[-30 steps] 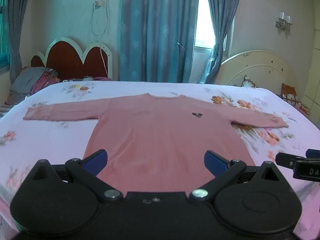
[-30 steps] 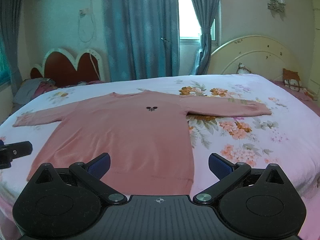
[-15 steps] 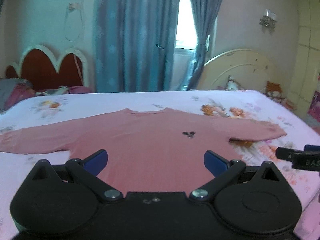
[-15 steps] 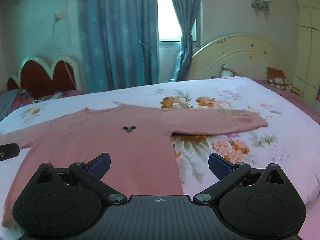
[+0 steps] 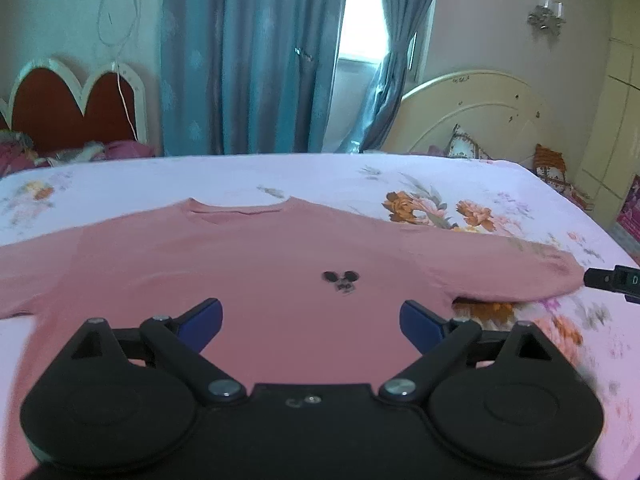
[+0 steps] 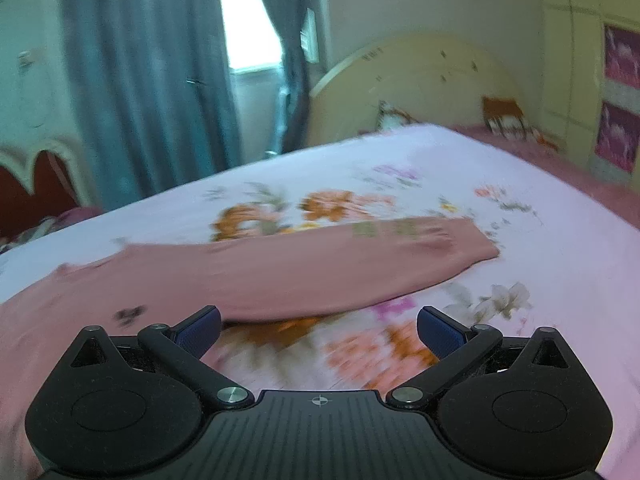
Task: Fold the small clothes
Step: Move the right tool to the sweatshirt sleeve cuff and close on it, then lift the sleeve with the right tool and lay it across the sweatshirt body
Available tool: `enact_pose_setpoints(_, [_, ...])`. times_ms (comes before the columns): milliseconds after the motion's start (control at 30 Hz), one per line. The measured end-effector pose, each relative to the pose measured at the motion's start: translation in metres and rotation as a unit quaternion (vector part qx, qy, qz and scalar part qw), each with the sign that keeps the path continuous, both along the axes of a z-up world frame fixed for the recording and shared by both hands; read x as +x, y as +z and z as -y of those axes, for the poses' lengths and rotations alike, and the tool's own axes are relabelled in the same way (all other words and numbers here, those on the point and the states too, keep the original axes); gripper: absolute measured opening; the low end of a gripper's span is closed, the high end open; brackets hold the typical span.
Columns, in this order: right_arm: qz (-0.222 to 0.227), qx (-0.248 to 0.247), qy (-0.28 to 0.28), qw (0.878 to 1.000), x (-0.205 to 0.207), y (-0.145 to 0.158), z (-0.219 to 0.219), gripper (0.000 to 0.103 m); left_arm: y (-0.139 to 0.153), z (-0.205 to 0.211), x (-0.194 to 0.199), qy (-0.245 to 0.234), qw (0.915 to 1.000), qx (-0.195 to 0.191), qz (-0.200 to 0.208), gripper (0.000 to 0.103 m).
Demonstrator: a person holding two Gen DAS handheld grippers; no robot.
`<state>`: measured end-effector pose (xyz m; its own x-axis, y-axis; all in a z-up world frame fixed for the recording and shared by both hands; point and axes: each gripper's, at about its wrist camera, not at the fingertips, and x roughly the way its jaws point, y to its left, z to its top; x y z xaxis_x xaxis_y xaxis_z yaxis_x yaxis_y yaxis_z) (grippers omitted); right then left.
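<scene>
A small pink long-sleeved sweater (image 5: pixel 260 264) lies flat on the bed, front up, with a little black print (image 5: pixel 341 280) on its chest and both sleeves spread out. My left gripper (image 5: pixel 310 320) hovers over the chest with wide jaws that are closing slightly; nothing is pinched between its blue pads. In the right wrist view my right gripper (image 6: pixel 318 328) stands open over the floral sheet, just below the sweater's right sleeve (image 6: pixel 340 268), whose cuff (image 6: pixel 476 244) lies farther right. The tip of the right gripper (image 5: pixel 612 280) shows at the left wrist view's right edge, beside that cuff.
The bed (image 5: pixel 400 184) wears a pale pink floral sheet. A cream headboard (image 5: pixel 472 112) stands at the far right, a red scalloped headboard (image 5: pixel 68 112) at the far left. Blue curtains (image 5: pixel 248 56) hang by the window. Cushions (image 5: pixel 548 164) rest at the bed's right corner.
Both grippers have moved forward and to the right over the sweater. The left went from the hem to the chest; the right swung from the body to the right sleeve.
</scene>
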<state>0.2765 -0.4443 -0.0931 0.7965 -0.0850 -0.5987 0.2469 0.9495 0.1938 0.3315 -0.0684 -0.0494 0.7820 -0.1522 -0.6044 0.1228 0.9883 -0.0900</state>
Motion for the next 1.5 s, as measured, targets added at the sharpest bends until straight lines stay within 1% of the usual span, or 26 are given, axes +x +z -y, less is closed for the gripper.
enact_pose_setpoints(67, [-0.002,0.016,-0.022,1.000,0.024,-0.011,0.039,0.102,-0.006,0.020,0.019,-0.002,0.9999,0.009,-0.010,0.096])
enact_pose_setpoints(167, [0.001,0.036,-0.050,0.998,0.046,-0.023,0.084,0.102,-0.015,0.048,0.044,-0.007,0.9993,0.028,-0.024,0.096])
enact_pose_setpoints(200, [0.000,0.041,-0.057,0.998,0.053,-0.028,0.098,0.100,-0.016,0.057,0.051,-0.008,0.9991,0.032,-0.026,0.096])
enact_pose_setpoints(233, [-0.003,0.049,-0.063,0.997,0.062,-0.036,0.113,0.070,-0.019,0.065,0.058,-0.009,0.9989,0.036,-0.029,0.096])
enact_pose_setpoints(267, [-0.012,0.057,-0.073,0.996,0.069,-0.042,0.125,0.053,-0.021,0.071,0.063,-0.010,0.9987,0.039,-0.032,0.096])
enact_pose_setpoints(300, [-0.017,0.069,-0.082,0.994,0.074,-0.049,0.135,0.044,-0.023,0.078,0.068,-0.012,0.9984,0.042,-0.036,0.096])
enact_pose_setpoints(400, [-0.028,0.110,-0.110,0.987,0.082,-0.071,0.168,0.044,-0.031,0.093,0.081,-0.017,0.9973,0.055,-0.045,0.096])
enact_pose_setpoints(567, [-0.052,0.172,-0.137,0.974,0.089,-0.108,0.204,0.044,-0.042,0.109,0.100,-0.015,0.9955,0.068,-0.063,0.096])
enact_pose_setpoints(600, [-0.048,0.187,-0.139,0.971,0.090,-0.114,0.211,0.044,-0.044,0.113,0.105,-0.014,0.9952,0.071,-0.066,0.096])
enact_pose_setpoints(667, [-0.037,0.196,-0.136,0.970,0.096,-0.118,0.214,0.044,-0.046,0.115,0.109,-0.013,0.9948,0.074,-0.069,0.096])
enact_pose_setpoints(700, [-0.037,0.190,-0.130,0.972,0.099,-0.118,0.215,0.040,-0.047,0.117,0.112,-0.011,0.9946,0.075,-0.070,0.096])
enact_pose_setpoints(733, [-0.044,0.182,-0.124,0.974,0.103,-0.118,0.215,0.017,-0.048,0.119,0.115,-0.011,0.9944,0.076,-0.073,0.096])
enact_pose_setpoints(767, [-0.053,0.177,-0.117,0.976,0.107,-0.119,0.215,0.012,-0.049,0.119,0.116,-0.010,0.9942,0.075,-0.076,0.096])
enact_pose_setpoints(833, [-0.046,0.159,-0.100,0.981,0.110,-0.110,0.213,0.008,-0.050,0.122,0.119,-0.007,0.9940,0.078,-0.076,0.094])
enact_pose_setpoints(900, [-0.005,0.107,-0.074,0.992,0.104,-0.087,0.206,0.008,-0.046,0.119,0.119,-0.013,0.9950,0.068,-0.071,0.088])
enact_pose_setpoints(933, [0.013,0.079,-0.066,0.995,0.103,-0.079,0.201,0.008,-0.045,0.116,0.118,-0.014,0.9955,0.063,-0.069,0.088])
enact_pose_setpoints(967, [0.024,0.060,-0.062,0.996,0.102,-0.076,0.199,0.008,-0.045,0.114,0.119,-0.010,0.9955,0.065,-0.069,0.088])
enact_pose_setpoints(1000, [0.015,0.044,-0.064,0.997,0.105,-0.080,0.199,0.008,-0.046,0.112,0.120,-0.005,0.9951,0.067,-0.072,0.088])
enact_pose_setpoints(1033, [-0.034,0.049,-0.073,0.996,0.115,-0.094,0.205,0.008,-0.047,0.107,0.121,-0.001,0.9948,0.067,-0.077,0.088])
enact_pose_setpoints(1067, [-0.075,0.075,-0.080,0.991,0.124,-0.108,0.212,0.008,-0.049,0.102,0.121,0.003,0.9945,0.064,-0.083,0.088])
enact_pose_setpoints(1100, [-0.072,0.097,-0.090,0.989,0.124,-0.114,0.217,0.008,-0.049,0.097,0.121,0.006,0.9944,0.062,-0.086,0.088])
enact_pose_setpoints(1167, [-0.065,0.095,-0.094,0.989,0.124,-0.109,0.213,0.008,-0.049,0.085,0.120,0.015,0.9941,0.063,-0.086,0.092])
enact_pose_setpoints(1267, [-0.052,0.086,-0.091,0.991,0.126,-0.099,0.195,0.008,-0.051,0.060,0.118,0.034,0.9935,0.058,-0.092,0.092])
enact_pose_setpoints(1367, [-0.024,0.069,-0.058,0.996,0.135,-0.079,0.165,0.008,-0.055,0.029,0.117,0.055,0.9930,0.044,-0.096,0.092])
enact_pose_setpoints(1433, [-0.005,0.058,-0.021,0.998,0.140,-0.062,0.131,0.008,-0.057,0.011,0.116,0.060,0.9928,0.038,-0.096,0.092])
enact_pose_setpoints(1500, [0.003,0.049,0.017,0.999,0.147,-0.049,0.095,0.008,-0.062,-0.009,0.117,0.064,0.9925,0.037,-0.098,0.092])
